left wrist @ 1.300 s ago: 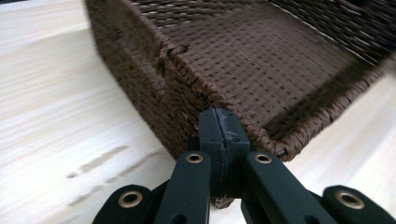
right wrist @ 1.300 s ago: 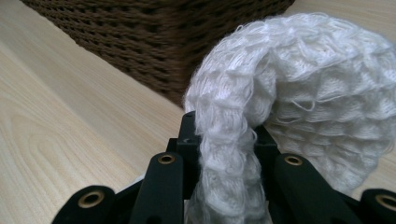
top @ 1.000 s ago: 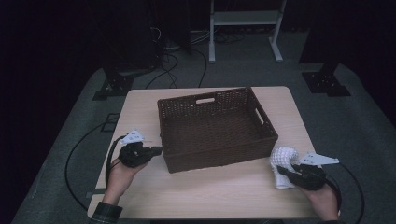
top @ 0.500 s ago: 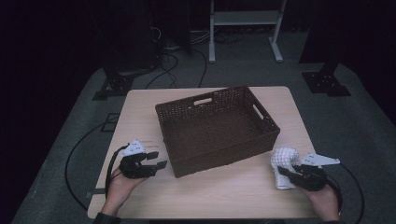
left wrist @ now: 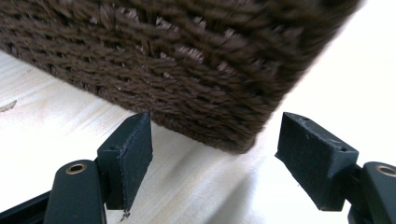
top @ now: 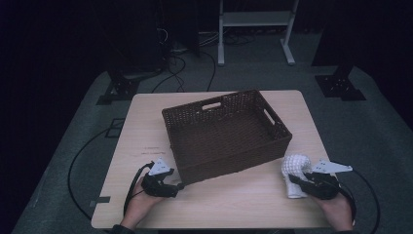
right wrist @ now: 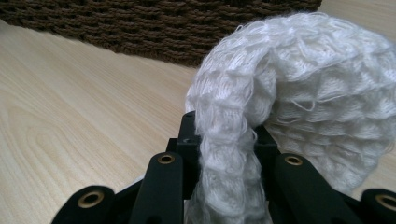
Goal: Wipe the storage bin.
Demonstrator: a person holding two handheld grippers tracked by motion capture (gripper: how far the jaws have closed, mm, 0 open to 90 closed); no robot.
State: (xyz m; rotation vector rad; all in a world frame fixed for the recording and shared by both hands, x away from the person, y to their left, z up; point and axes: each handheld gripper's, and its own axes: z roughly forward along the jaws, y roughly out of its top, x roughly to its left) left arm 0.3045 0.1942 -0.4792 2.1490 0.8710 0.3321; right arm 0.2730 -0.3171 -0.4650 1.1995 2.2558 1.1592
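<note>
Down on the near right of the table [top: 146, 122], the right gripper [top: 298, 180] has its jaws clamped tight on a white knitted cloth [top: 294, 171], and you can see it plainly in the right gripper view: the cloth [right wrist: 299, 116] is pinched into a thin fold between the two black jaws, then bulges out in a thick, waffle-textured hump above and to the right of them. In the high view that cloth lies on the wooden tabletop just beside the near right corner of the brown woven basket [top: 229, 131], close to its wall; I cannot tell whether it touches it. Over on the near left, the left gripper [top: 176, 186] sits low at the table surface, pointed at the basket's near left corner. The left gripper view shows its jaws spread wide apart with nothing between them, and the basket's dark woven corner [left wrist: 187, 70] hangs just ahead of the gap, one jaw tip right up by the weave at the bottom edge, the other standing clear off to the side. The basket itself rests in the middle of the table, turned at a slight angle to the table edges, handle slots showing in its far wall and its right wall. A hand [top: 139, 207] holds the left gripper from the table's near edge.
</note>
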